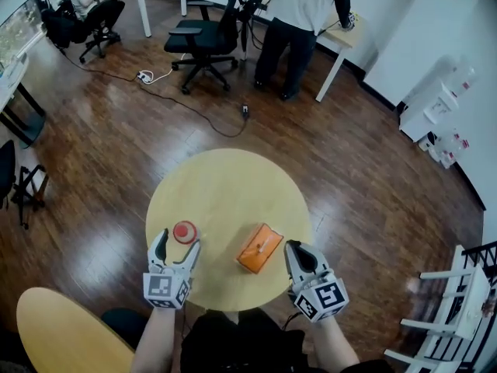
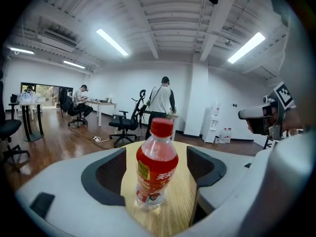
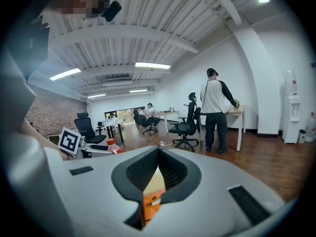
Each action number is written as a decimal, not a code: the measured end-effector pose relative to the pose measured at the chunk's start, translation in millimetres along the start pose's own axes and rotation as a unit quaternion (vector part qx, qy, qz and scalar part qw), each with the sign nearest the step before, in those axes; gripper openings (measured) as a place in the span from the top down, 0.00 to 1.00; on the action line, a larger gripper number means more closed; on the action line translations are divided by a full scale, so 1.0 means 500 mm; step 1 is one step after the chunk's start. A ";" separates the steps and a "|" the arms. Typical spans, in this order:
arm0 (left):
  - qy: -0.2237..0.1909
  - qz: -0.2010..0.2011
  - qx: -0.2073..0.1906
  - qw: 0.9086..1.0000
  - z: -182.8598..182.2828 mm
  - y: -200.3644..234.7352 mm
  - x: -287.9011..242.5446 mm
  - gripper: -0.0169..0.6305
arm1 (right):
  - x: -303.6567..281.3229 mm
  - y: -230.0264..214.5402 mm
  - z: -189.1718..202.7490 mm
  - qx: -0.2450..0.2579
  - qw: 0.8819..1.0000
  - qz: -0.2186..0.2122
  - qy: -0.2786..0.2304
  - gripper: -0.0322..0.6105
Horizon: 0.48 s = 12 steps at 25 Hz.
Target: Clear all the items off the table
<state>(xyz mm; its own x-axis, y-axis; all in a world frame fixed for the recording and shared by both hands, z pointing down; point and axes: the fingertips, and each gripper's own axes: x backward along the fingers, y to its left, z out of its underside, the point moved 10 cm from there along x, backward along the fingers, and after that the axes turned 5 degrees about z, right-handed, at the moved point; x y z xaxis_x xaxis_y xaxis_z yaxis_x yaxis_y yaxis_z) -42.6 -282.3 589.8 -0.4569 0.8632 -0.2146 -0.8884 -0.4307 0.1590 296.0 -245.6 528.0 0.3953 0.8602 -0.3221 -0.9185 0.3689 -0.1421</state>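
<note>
Table (image 1: 225, 179), round and wooden, holds two items near its close edge. Right gripper (image 1: 296, 249) comes in over that edge, tipped slightly downward, its tips pressed together on nothing, just beside the orange box (image 1: 260, 248). Left gripper (image 1: 177, 243), tipped likewise, is spread wide, and the red-capped bottle (image 1: 185, 232) stands upright between its pads, untouched.

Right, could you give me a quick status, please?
Left gripper open around upright bottle, not touching. Right gripper shut, empty, orange box beside it. Nothing in the way.
</note>
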 end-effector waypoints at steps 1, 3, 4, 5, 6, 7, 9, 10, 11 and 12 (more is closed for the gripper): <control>-0.008 -0.001 0.001 1.000 -0.015 0.005 0.012 0.38 | -0.002 0.005 -0.012 0.001 1.000 -0.001 -0.008 0.94; -0.032 -0.001 -0.002 0.999 -0.052 0.016 0.034 0.40 | -0.006 0.015 -0.037 0.000 1.000 -0.003 -0.028 0.94; -0.047 -0.002 -0.006 0.999 -0.073 0.022 0.042 0.40 | -0.009 0.018 -0.049 0.000 0.999 -0.004 -0.040 0.94; -0.064 -0.003 -0.010 0.998 -0.095 0.028 0.050 0.42 | -0.013 0.021 -0.062 0.000 0.999 -0.004 -0.054 0.94; -0.083 -0.004 -0.015 0.996 -0.118 0.035 0.057 0.43 | -0.018 0.024 -0.075 0.002 0.998 -0.005 -0.068 0.94; -0.102 -0.004 -0.020 0.995 -0.141 0.042 0.063 0.46 | -0.023 0.027 -0.089 0.005 0.997 -0.006 -0.082 0.94; -0.141 -0.009 -0.023 0.990 -0.184 0.060 0.078 0.52 | -0.031 0.037 -0.118 0.012 0.994 -0.008 -0.107 0.94; -0.159 -0.013 -0.020 0.987 -0.202 0.069 0.087 0.60 | -0.031 0.042 -0.131 0.015 0.993 -0.009 -0.118 0.94; -0.174 -0.018 -0.016 0.984 -0.215 0.076 0.099 0.64 | -0.029 0.048 -0.141 0.018 0.991 -0.010 -0.129 0.94; -0.187 -0.022 -0.013 0.982 -0.224 0.081 0.111 0.69 | -0.025 0.053 -0.147 0.020 0.990 -0.012 -0.140 0.94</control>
<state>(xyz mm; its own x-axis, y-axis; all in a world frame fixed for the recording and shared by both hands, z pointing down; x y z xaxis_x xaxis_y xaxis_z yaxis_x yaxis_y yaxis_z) -109.1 -281.4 476.7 -0.3744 0.9152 0.1491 -0.9099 -0.3936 0.1312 267.1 -272.6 459.4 0.4058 0.9128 -0.0457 -0.9105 0.3994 -0.1074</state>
